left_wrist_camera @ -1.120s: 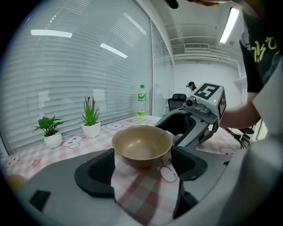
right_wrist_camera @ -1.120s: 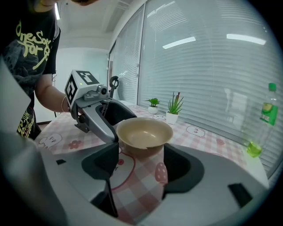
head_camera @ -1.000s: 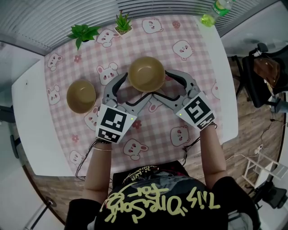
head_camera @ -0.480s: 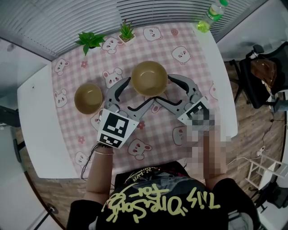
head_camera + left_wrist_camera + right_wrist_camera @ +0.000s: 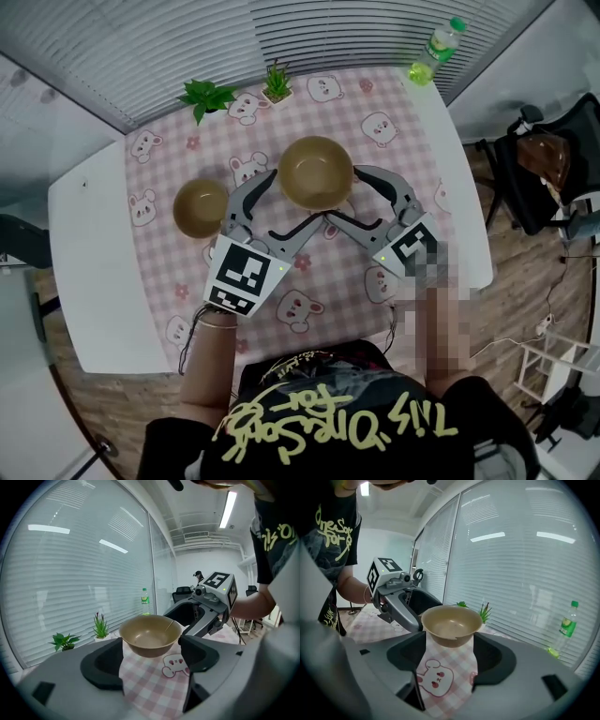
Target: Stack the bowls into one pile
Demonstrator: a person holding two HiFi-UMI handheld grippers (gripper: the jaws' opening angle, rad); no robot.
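A large tan bowl [image 5: 316,172] hangs above the pink checked cloth [image 5: 375,131], held between both grippers. My left gripper [image 5: 292,199] clasps it from the left and near side, and my right gripper [image 5: 345,195] from the right and near side. In the left gripper view the bowl [image 5: 150,634] sits between the dark pads of that gripper [image 5: 150,656], its base off the cloth. The right gripper view shows the same bowl [image 5: 451,624] wedged between that gripper's [image 5: 450,658] pads. A smaller tan bowl [image 5: 201,208] stands on the cloth to the left, apart from both grippers.
Two small potted plants [image 5: 208,94] [image 5: 277,82] stand at the cloth's far edge. A green bottle [image 5: 431,52] is at the far right corner. The white table [image 5: 89,253] ends close on the left and right, and a dark chair [image 5: 539,164] stands right of it.
Both grippers have risen with the large bowl held between them, so it now hangs higher above the cloth. The small bowl has stayed in place.
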